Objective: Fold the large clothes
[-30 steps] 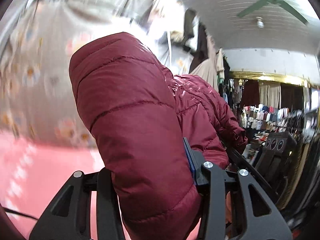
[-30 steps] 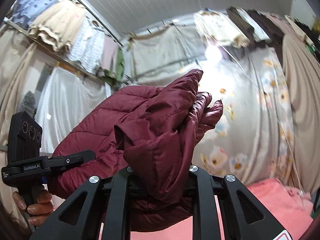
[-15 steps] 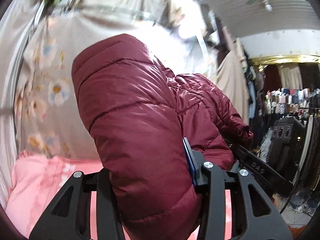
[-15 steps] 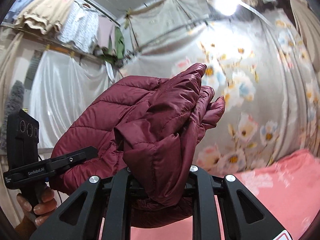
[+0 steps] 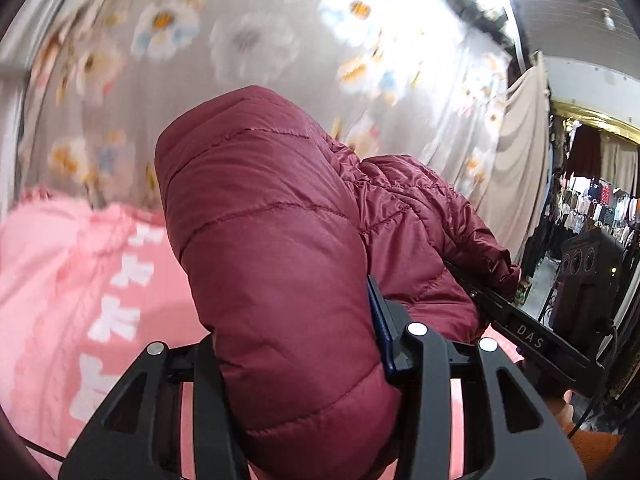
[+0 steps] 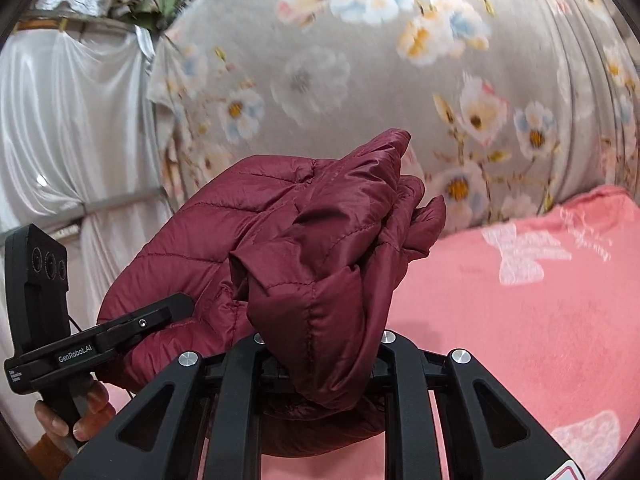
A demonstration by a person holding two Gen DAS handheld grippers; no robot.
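The quilted, glossy maroon puffer jacket (image 5: pixel 280 280), pinched in both the left gripper (image 5: pixel 304 364) and right gripper (image 6: pixel 320 360) jaws, is being lowered from the ceiling view toward the pink patterned bedspread (image 6: pixel 520 320) at 4 o'clock.

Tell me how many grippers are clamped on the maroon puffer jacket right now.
2. The left gripper pinches a thick quilted fold of the jacket; the right gripper clamps a bunched part beside it. Nothing else is seen holding the jacket.

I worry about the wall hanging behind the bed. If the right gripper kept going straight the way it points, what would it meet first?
Probably the flowered curtain, just above the pink bedspread; the jacket it holds would touch first. Depth is unclear.
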